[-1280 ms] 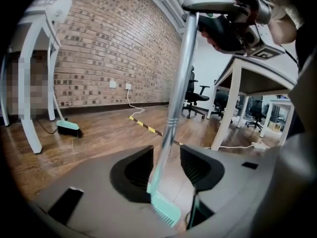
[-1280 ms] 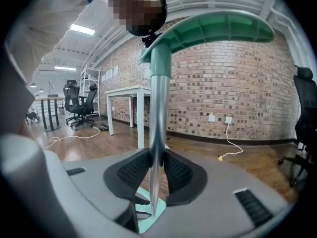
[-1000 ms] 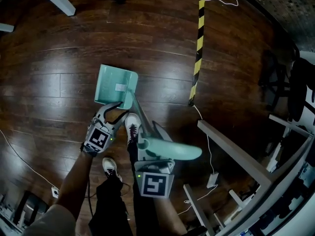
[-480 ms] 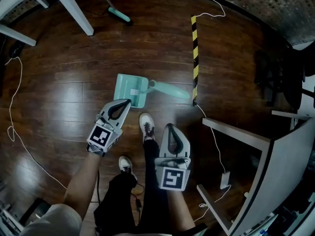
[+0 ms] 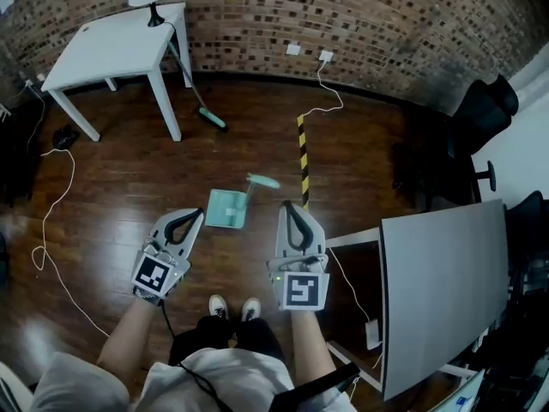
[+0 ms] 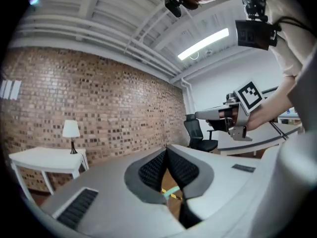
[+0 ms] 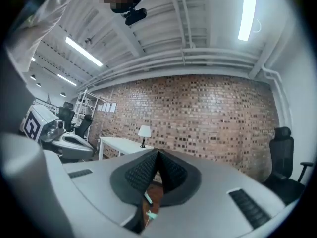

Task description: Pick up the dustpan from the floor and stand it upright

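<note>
One mint-green, long-handled dustpan (image 5: pixel 227 209)

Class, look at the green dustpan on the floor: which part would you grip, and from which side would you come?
Probably the handle of the dustpan, near its top end, coming down from above. It is slim enough for two jaws and rises clear of the floor; the rest looks too broad.

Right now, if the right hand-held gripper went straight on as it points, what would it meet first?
Probably the brick wall, just right of the white table; nothing nearer shows ahead of the right hand-held gripper, though depth is unclear.
</note>
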### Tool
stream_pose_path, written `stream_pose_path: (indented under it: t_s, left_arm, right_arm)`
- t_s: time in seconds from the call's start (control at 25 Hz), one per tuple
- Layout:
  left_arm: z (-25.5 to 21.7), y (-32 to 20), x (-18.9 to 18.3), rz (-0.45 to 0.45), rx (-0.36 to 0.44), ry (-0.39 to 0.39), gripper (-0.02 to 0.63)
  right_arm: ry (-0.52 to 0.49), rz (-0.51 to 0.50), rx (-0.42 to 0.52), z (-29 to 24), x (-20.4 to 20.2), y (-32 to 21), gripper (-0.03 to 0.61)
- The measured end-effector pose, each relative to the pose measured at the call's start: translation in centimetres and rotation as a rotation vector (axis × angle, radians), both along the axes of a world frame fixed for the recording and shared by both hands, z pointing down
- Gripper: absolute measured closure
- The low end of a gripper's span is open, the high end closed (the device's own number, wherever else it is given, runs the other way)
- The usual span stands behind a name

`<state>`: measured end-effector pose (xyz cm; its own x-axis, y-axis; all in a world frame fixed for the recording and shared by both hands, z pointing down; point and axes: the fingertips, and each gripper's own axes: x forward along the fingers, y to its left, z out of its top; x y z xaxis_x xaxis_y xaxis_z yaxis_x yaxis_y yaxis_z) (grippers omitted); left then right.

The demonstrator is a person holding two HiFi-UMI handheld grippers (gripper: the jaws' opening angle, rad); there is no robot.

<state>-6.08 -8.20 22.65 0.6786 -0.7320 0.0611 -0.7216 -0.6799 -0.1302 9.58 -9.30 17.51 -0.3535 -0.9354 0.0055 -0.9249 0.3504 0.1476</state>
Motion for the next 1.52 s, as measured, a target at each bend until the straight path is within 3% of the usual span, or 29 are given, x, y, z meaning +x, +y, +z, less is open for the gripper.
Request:
stream_pose_path:
  t_s: [0.2,0.36,0.56,0.92,1.04,1.16,1.4,1.52]
  left_arm:
    - [-10.5,5.1,-0.1,-0.048,0.134,-0.017,0.591]
    - [-13.7,7.8,-0.8,-0.127,0.18,-0.018,0.591]
    - [-13.9,9.4,-3.0,-0.182,0.226,-0.001,0.591]
    - [-14.2,11.7,-3.5,-0.192,0.226,0.009,0.591]
    - [-14.5,10.8,-1.8,-0.219,0.223,-0.02,0.591]
    - [-11.7,10.8,0.0,-0.203,0.127,-0.056,0.591]
    - [-12.7,19.9,-6.5,-0.234,0.14,0.045,0.59]
    - [-11.8,27.7,-7.5,-0.242,0.179,0.056,0.591]
  right_arm:
    - [-0.026,-0.063,0.093,-9.3,0.3,5.4,0.597]
    - [-0.08,-0.096,0.157,-12.3,-1.2,8.4,0.598]
    - [-0.094,-0.117,0.122,-11.3,-2.6,10.6,0.598]
    - [-0.13,-0.073,0.083,-10.5,-1.8,12.3,0.598]
    - [-0.164,-0.065,0.072,-10.7,1.1,11.3,0.598]
    - [-0.138,0.025,0.074,-9.2,5.8,12.4,0.598]
    - [-0.154,0.064,0.05,-4.7,3.5,23.6,0.598]
    - [-0.164,0.066,0.073,-3.9,2.1,30.9,0.598]
